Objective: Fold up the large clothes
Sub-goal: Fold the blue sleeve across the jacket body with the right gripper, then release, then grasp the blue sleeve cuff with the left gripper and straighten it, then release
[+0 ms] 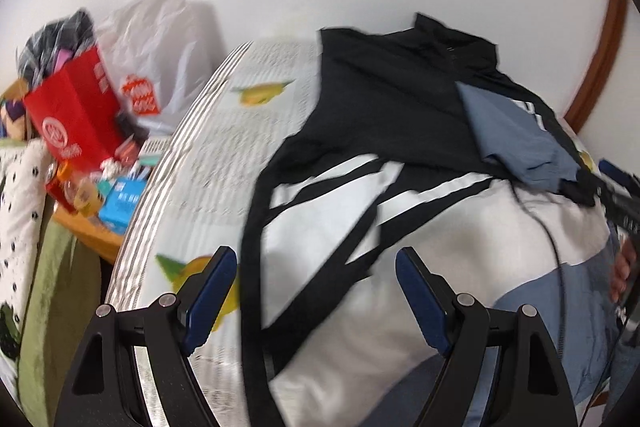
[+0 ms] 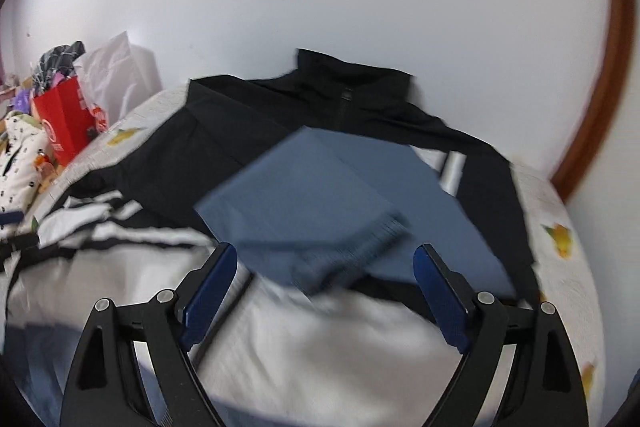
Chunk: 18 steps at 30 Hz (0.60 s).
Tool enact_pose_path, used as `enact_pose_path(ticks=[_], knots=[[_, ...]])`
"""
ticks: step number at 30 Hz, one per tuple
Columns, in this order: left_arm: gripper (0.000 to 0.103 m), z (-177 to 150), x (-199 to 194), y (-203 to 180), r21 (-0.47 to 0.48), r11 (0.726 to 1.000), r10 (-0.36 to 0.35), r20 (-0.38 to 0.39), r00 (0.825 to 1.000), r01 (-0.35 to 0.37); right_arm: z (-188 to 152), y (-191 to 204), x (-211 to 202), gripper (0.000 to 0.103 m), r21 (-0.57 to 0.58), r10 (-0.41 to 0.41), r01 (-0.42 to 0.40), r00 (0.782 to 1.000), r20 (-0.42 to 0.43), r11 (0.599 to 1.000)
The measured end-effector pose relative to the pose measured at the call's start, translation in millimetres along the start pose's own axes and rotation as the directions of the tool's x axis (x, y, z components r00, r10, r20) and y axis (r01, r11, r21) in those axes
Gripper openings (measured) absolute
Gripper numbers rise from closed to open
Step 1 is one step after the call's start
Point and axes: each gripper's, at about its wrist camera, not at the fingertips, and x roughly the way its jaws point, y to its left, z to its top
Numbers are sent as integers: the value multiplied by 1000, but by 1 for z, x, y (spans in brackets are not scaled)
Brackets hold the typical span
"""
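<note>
Both jaws gape, gripping nothing, over the jacket [image 2: 280, 155] — dark clothes stuffing the red bag [image 1: 76, 115].

A thin, matt black, white and blue cloth jacket [image 2: 280, 147] lay on a quilted, stitched bedspread [image 1: 224, 155]; nearby stood a glossy red paper bag [image 1: 76, 115] and crinkled white plastic bag [image 1: 160, 39].

Left gripper [image 1: 316, 293]: we hold it angled downward, jaws spread wide, nothing between the pads. Right gripper [image 2: 324, 291]: we tilt it downward, jaws wide apart, gripping nothing. Our right hand [image 1: 622, 273] shows at the left view's edge.
</note>
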Motion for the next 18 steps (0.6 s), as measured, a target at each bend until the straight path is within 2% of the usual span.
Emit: enact_pose_path(ticks=[5,12,14,18], knots=[[80,14,-12,-41,75,997,-5,33,999,2,-33,-44,-35,89,62,-75,76,997,-14,995],[80,34,-23,-106,159,986,-64,52,997,55,-65,-112,-68,88,221,-94,106,994,-61,970],[80,39,-23,-122,179,981,-79,50,996,69,-73,-131,-78,74,260,-101,113,993,-59,959],[80,48,-17,-154,230,967,-121,29,992,111,-83,-160,-95,65,297,-130,142,990,-61,944]])
